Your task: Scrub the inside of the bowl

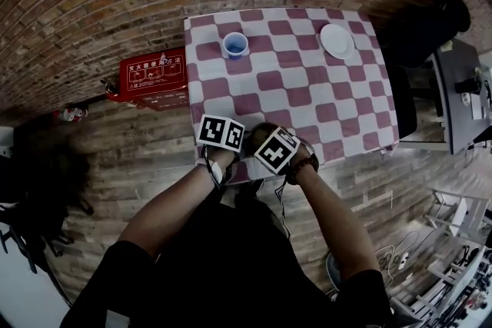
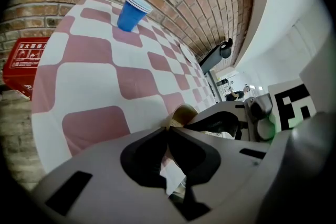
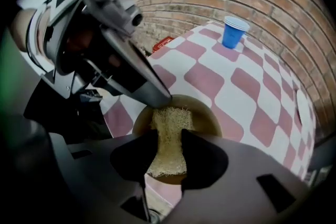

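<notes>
A tan bowl (image 3: 205, 113) stands on the checked tablecloth (image 1: 307, 88) near the table's front left corner. In the head view it is mostly hidden behind the two marker cubes (image 1: 221, 133). My left gripper (image 2: 169, 131) is shut on the bowl's near rim (image 2: 182, 112), and its jaw tips show at that rim in the right gripper view. My right gripper (image 3: 169, 147) points steeply down into the bowl, shut on a pale, rough scrub pad (image 3: 169, 131). The pad lies against the bowl's inside.
A blue paper cup (image 1: 235, 44) stands at the table's far left, and a white plate (image 1: 337, 40) lies at the far right. A red box (image 1: 152, 77) sits on the floor left of the table. The table's front edge is just below the bowl.
</notes>
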The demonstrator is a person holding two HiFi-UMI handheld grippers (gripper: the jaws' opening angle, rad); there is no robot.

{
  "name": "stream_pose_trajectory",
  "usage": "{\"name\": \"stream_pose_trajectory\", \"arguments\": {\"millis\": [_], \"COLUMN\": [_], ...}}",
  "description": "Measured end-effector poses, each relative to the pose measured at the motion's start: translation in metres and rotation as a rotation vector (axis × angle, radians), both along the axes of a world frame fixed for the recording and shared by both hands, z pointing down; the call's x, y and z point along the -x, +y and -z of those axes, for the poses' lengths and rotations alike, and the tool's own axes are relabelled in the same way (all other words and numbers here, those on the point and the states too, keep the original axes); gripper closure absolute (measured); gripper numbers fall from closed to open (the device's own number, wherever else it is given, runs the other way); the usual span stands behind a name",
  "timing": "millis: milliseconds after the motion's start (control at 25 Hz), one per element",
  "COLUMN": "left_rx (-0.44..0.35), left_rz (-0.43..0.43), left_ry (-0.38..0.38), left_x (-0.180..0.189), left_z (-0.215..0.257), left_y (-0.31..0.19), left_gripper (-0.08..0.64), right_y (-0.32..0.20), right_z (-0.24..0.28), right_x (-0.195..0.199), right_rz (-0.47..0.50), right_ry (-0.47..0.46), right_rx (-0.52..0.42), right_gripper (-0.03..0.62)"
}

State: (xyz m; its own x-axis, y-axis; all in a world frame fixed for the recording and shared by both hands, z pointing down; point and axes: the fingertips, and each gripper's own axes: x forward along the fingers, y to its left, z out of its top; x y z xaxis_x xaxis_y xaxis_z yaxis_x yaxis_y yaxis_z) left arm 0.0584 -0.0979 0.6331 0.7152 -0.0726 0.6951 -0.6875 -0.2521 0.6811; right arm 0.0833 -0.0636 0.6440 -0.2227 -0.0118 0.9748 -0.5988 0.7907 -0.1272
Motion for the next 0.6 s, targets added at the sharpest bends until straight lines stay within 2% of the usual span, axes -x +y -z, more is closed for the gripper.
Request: {"name": "stream_pose_trajectory", "arguments": {"millis": [160, 200, 320, 400, 480, 600], "left_rx": [0.002, 0.002, 0.001, -0.001, -0.006, -0.014], "left_rz": [0.001, -0.001, -0.014, -0.019, -0.027, -0.041], "left_ry": [0.005, 0.006, 0.006, 0.007, 0.004, -0.006], "left_x": [0.000, -0.001, -0.003, -0.004, -0.003, -0.002], "left_z": [0.001, 0.001, 0.002, 0.002, 0.003, 0.002], "left_y": [-0.001, -0.001, 0.000, 0.000, -0.001, -0.002], "left_gripper": [0.532, 0.532, 0.532, 0.532, 0.532, 0.532], "right_y": [-0.005, -0.006, -0.017, -0.021, -0.020, -0.009], "right_z": [0.004, 0.007, 0.017, 0.025, 0.030, 0.029], "right_x": [0.000, -0.001, -0.014, -0.020, -0.028, -0.037], "right_rz": [-0.135, -0.148, -0.110, -0.054, 0.054, 0.339], "right_ry": [-0.102, -0.113, -0.070, -0.026, 0.057, 0.213], "right_rx": [0.024, 0.016, -0.094, -0.163, -0.218, -0.260], "right_gripper": [0.438, 0.438, 0.437, 0.437, 0.437, 0.437]}}
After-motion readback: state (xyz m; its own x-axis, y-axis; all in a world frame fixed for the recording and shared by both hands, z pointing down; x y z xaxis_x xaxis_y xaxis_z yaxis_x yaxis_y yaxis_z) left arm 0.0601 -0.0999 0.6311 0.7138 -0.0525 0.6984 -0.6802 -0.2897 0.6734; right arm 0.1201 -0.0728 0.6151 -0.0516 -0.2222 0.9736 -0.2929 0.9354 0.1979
